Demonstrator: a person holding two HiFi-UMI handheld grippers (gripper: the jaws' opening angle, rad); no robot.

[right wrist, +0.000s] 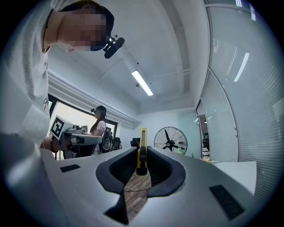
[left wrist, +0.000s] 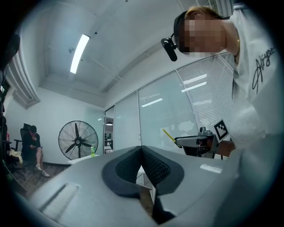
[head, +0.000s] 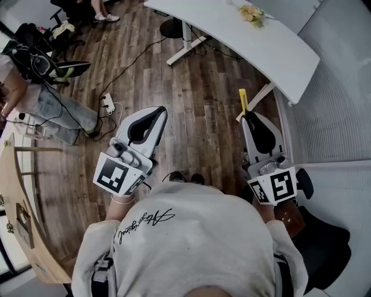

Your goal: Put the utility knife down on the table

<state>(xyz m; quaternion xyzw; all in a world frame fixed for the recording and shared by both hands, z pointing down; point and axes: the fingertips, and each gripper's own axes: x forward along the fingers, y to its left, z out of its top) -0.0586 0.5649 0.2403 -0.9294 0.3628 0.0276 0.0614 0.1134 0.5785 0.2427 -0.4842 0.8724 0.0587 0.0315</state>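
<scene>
A yellow utility knife (head: 243, 103) sticks out past the tips of my right gripper (head: 247, 116), which is shut on it. In the right gripper view the knife (right wrist: 142, 150) stands upright between the black pads, its yellow body rising above the jaws. My left gripper (head: 159, 111) is held over the wooden floor at about the same height, shut with nothing in it; its pads (left wrist: 153, 165) meet at the tip in the left gripper view. The white table (head: 261, 40) lies ahead, beyond the right gripper.
A small bunch of yellow flowers (head: 253, 14) lies on the table's far part. A power strip (head: 108, 103) and cables run across the floor. A person (head: 23, 98) stands at left by office chairs. A floor fan (right wrist: 170, 140) stands in the distance.
</scene>
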